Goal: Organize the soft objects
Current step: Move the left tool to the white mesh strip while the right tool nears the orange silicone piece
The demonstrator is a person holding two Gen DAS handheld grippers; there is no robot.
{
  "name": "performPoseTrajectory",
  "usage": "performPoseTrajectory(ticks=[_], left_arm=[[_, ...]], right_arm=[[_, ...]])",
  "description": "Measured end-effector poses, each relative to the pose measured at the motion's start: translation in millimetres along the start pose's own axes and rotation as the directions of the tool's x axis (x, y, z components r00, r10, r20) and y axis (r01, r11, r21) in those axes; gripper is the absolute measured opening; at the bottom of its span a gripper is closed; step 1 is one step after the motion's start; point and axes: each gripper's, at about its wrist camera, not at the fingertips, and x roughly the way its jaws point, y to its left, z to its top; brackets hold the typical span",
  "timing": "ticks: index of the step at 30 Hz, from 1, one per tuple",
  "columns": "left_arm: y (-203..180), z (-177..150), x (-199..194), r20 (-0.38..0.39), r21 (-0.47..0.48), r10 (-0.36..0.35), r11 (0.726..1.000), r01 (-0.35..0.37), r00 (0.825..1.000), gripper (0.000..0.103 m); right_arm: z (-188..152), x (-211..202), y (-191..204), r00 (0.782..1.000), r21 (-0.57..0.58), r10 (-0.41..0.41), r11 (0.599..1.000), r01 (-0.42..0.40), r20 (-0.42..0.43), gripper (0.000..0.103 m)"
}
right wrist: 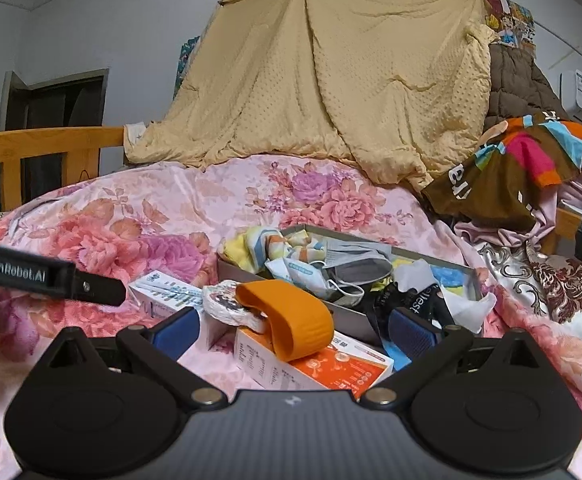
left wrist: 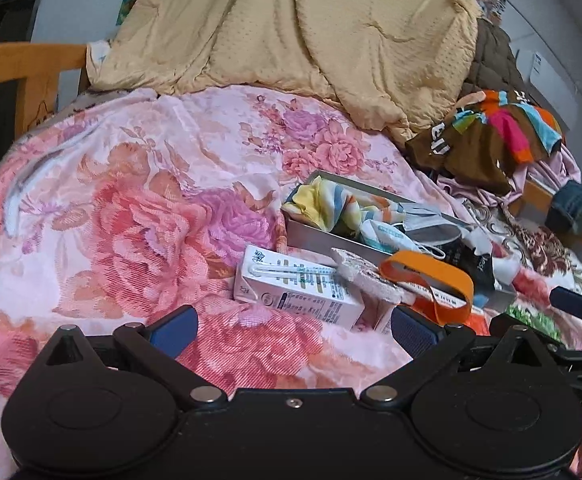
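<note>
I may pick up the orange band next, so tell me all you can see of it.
The orange band is a wide, flat loop of matte, rubbery or elastic-looking material, plain orange with no print visible. It lies slack and partly folded, its opening showing in the left wrist view. It rests on the orange-and-white carton, touching a pale round patterned pad, just in front of the grey box. Neither gripper touches it.
</note>
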Motion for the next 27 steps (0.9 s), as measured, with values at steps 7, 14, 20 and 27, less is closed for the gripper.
performPoseTrajectory(ticks=[7, 14, 20, 27], left_arm=[[3, 9, 17, -0.041, -0.108, -0.069, 0.992, 0.064, 0.997, 0.102], [8, 10, 40, -0.096, -0.209, -0.131, 0.972, 0.108, 0.987, 0.102], [8, 7, 55, -0.13, -0.288, -0.207, 0.944, 0.162, 0.97, 0.102], [1, 10, 75, -0.136, -0.408, -0.256, 0.895, 0.182, 0.957, 0.102]], right_arm=[[-6, 9, -1, 0.999, -0.018, -0.037, 0.999, 0.037, 0.007, 0.103], [-15, 22, 5, 0.999, -0.067, -0.031, 0.997, 0.03, -0.013, 0.103], [-17, 40, 14, 0.998, -0.157, -0.069, 0.985, 0.068, -0.001, 0.103], [-20, 59, 19, 0.995, -0.211, -0.097, 0.973, 0.097, 0.01, 0.102]])
